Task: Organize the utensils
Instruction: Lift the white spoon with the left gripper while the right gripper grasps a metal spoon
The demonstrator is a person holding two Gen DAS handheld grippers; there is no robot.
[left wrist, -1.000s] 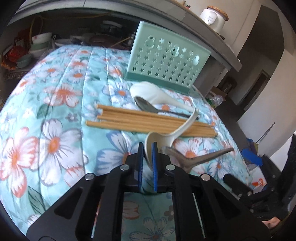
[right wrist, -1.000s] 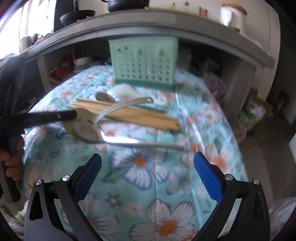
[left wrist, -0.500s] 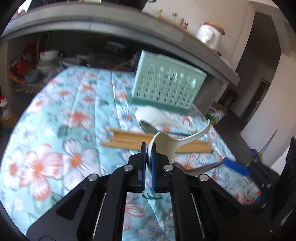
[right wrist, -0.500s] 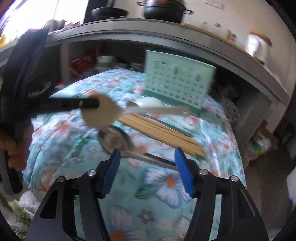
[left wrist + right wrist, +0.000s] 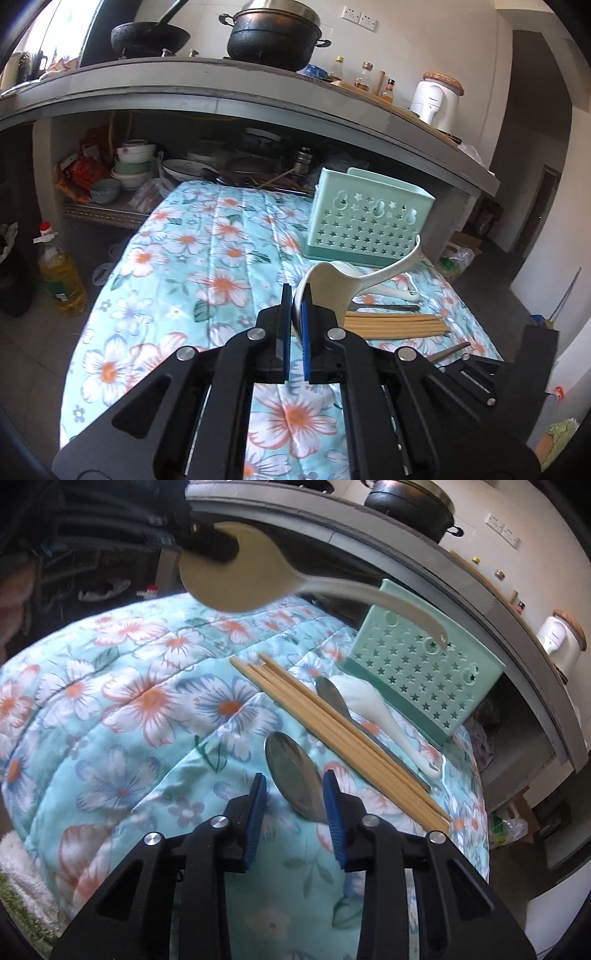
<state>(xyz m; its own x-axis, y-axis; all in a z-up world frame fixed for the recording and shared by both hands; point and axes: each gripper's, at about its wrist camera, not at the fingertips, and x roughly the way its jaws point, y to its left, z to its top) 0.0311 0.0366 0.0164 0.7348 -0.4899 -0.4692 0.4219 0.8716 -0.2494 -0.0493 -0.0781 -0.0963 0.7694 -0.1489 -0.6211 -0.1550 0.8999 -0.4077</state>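
Left gripper [image 5: 294,314] pinching cream ladle [image 5: 332,286] by bowl, lifted so handle points ahead toward green caddy [image 5: 373,225]. My right gripper [image 5: 293,805] spread, straddling steel spoon [image 5: 293,775] on quilt [image 5: 129,701]; chopsticks [image 5: 332,731] just beyond.

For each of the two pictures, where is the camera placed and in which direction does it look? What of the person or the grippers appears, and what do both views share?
Left wrist: sits on the left gripper, looks across the floral cloth toward the green basket; its fingers pinch the beige spoon.
Right wrist: sits on the right gripper, looks down at the metal spoon, whose bowl lies between its fingers; the person's hand shows at left.
Shared: basket, chopsticks, beige spoon, white ceramic spoon.
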